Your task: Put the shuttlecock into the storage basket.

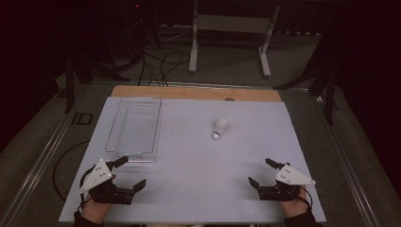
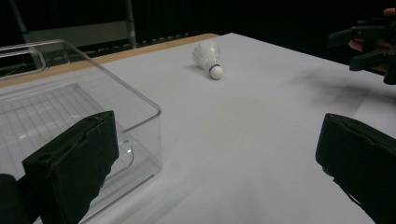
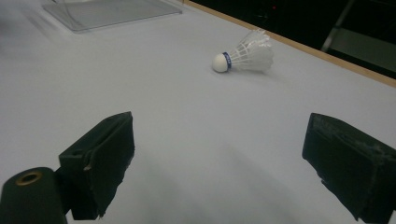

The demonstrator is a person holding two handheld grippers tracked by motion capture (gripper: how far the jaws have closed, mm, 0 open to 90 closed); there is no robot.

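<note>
Both claws — left claw (image 1: 131, 172), right claw (image 1: 259, 171) — are gaping wide, empty, at the frame's bottom; the shuttlecock (image 1: 219, 128) is lying mid-desk.

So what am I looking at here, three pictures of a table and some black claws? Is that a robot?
No robot: a person sits at the table holding a set of tongs in each hand. The high view looks down from above; the left tongs and right tongs sit near the table's front edge, both with jaws wide open and holding nothing. The other two pictures come from small cameras riding on the tongs, looking out between their black jaws. On the white surface lies a white shuttlecock on its side, and to its left stands a clear plastic tray, which looks empty. The left tongs are close to the tray's near corner.
</note>
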